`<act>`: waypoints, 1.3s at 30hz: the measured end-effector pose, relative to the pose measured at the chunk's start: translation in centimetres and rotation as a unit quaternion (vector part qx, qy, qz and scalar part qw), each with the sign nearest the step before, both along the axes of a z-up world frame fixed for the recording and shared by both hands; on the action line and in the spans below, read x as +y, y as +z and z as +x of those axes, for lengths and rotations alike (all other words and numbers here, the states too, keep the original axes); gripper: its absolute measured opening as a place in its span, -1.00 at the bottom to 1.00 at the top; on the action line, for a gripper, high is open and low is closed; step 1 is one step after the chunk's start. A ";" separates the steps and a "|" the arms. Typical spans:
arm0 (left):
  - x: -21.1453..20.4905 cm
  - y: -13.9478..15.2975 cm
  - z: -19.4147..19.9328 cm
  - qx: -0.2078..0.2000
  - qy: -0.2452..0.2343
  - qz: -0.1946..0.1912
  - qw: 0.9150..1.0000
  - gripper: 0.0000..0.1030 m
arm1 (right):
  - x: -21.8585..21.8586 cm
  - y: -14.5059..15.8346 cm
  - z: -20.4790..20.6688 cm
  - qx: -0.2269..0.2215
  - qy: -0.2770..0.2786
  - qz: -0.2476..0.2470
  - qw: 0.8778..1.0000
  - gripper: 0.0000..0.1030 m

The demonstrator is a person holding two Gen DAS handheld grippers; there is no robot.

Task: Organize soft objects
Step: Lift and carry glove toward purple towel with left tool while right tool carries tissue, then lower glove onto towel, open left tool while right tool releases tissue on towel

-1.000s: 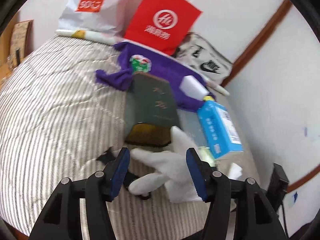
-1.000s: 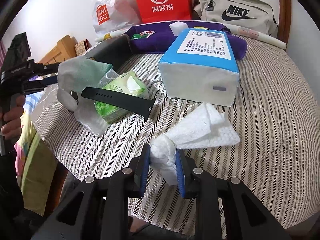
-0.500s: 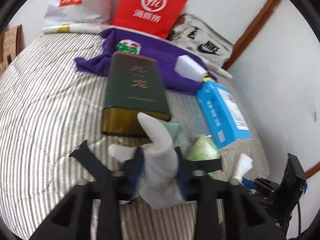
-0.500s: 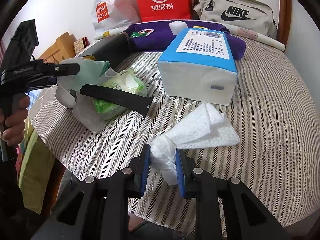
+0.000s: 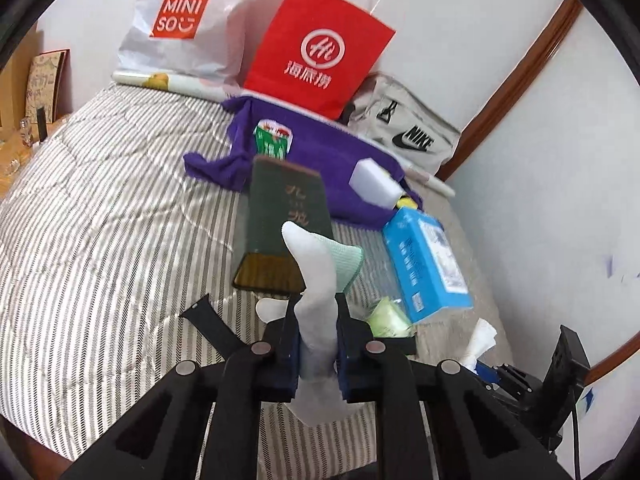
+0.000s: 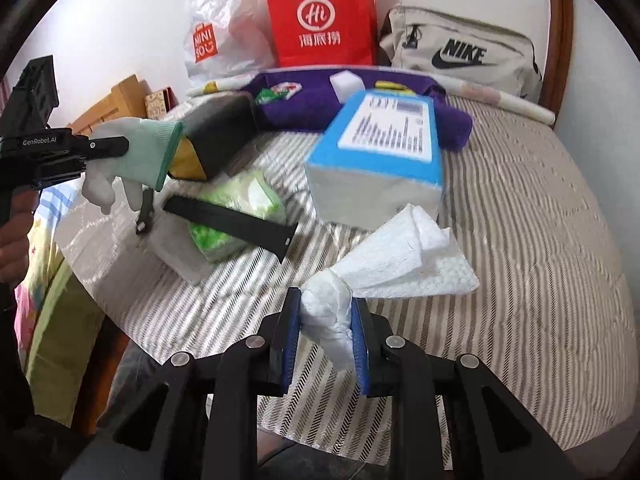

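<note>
My left gripper is shut on a white glove with a mint-green cuff and holds it up off the bed; it also shows in the right wrist view. My right gripper is shut on a bunched white paper towel whose free end fans out over the striped bedspread. A purple cloth lies at the back of the bed. A green tissue pack lies under a black watch strap.
A dark green box, a blue tissue box, a white sponge block and a green-red packet lie on the bed. A red paper bag, a Miniso bag and a Nike bag stand against the wall.
My left gripper closed on the white glove and lifted it off the bed. My right gripper stays shut on the paper towel, barely moved.
</note>
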State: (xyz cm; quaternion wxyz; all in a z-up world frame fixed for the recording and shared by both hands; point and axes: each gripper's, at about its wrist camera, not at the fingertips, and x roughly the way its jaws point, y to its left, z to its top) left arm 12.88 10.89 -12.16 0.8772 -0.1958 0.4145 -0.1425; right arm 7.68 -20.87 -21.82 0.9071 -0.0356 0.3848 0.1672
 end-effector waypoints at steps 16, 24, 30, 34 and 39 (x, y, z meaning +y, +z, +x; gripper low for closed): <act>-0.5 4.3 1.8 -0.023 0.001 0.012 1.000 -0.73 | 0.6 7.4 3.1 -0.069 0.014 0.003 0.998 -0.54; -1.2 5.3 4.6 -0.021 -0.009 0.024 0.999 -0.73 | 0.7 10.0 6.8 -0.078 0.014 -0.003 0.997 -0.54; -1.3 5.9 7.4 -0.022 -0.011 0.027 0.999 -0.73 | 1.0 11.4 9.4 -0.084 0.014 -0.008 0.996 -0.54; -1.4 6.2 9.5 -0.021 -0.010 0.042 0.999 -0.73 | 1.3 12.0 11.4 -0.085 0.012 -0.010 0.996 -0.54; -1.9 6.2 12.4 -0.020 -0.013 0.055 0.998 -0.73 | 1.8 12.2 14.4 -0.081 0.012 -0.014 0.997 -0.54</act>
